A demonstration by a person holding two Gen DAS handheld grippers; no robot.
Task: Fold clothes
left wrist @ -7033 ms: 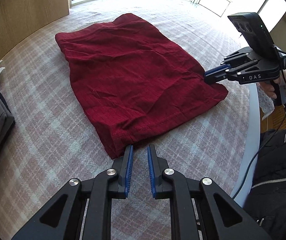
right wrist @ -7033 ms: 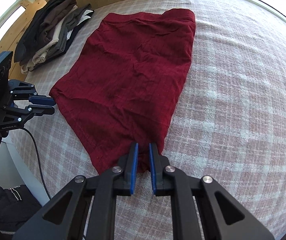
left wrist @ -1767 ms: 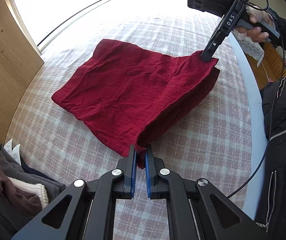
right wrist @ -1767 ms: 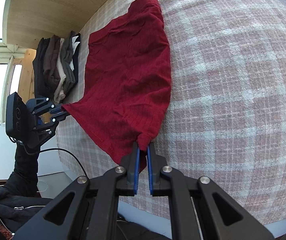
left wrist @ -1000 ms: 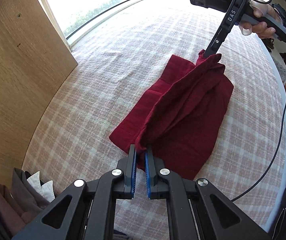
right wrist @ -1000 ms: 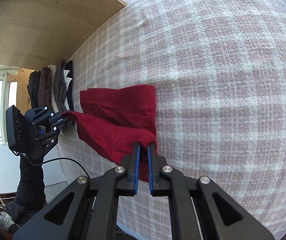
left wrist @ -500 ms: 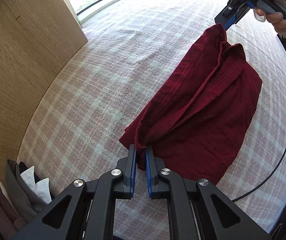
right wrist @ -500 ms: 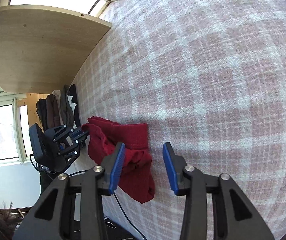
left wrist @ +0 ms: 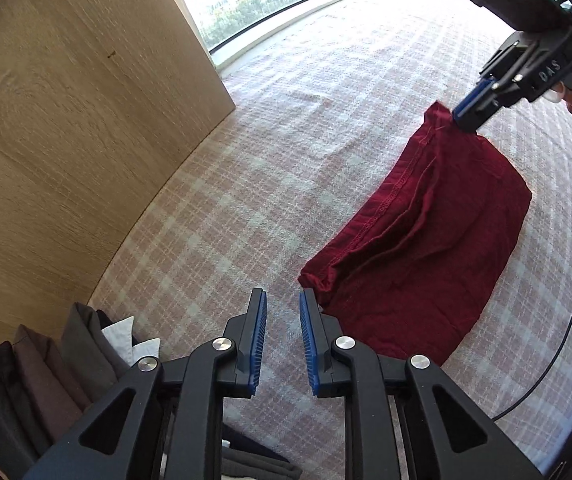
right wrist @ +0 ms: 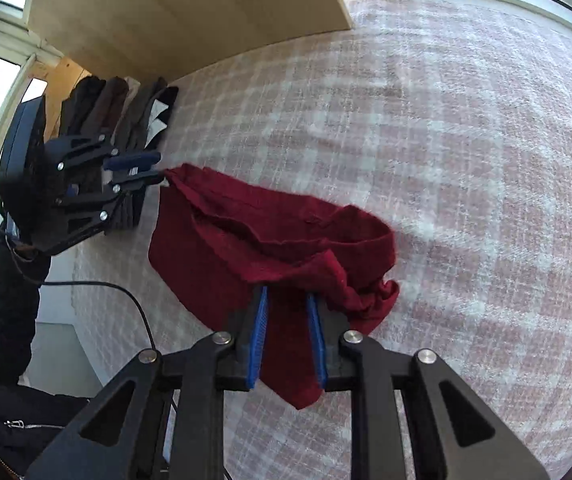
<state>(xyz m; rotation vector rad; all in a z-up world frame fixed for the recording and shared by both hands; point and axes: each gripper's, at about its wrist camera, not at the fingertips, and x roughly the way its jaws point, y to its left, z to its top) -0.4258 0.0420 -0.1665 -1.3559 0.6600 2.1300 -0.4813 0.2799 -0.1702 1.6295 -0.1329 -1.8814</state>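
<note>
A dark red garment [left wrist: 426,236] lies folded over on the plaid-covered surface; it also shows in the right wrist view [right wrist: 245,240]. My left gripper [left wrist: 281,304] is open and empty, just left of the garment's near corner; in the right wrist view it [right wrist: 141,168] is open beside that corner. My right gripper [right wrist: 286,300] is open, its fingers astride the rumpled far edge of the cloth without pinching it; in the left wrist view it [left wrist: 466,108] sits at the garment's far corner.
A stack of folded dark clothes [left wrist: 45,368] lies at the near left, also in the right wrist view [right wrist: 121,104]. A wooden panel [left wrist: 65,100] stands along the left. A black cable [left wrist: 558,344] hangs off the right edge. Plaid cover [right wrist: 466,140] spreads beyond the garment.
Both grippers carried the garment's near edge over to fold it in half, then opened. The left gripper has let go of its corner and drawn back; the cloth now lies on the surface.
</note>
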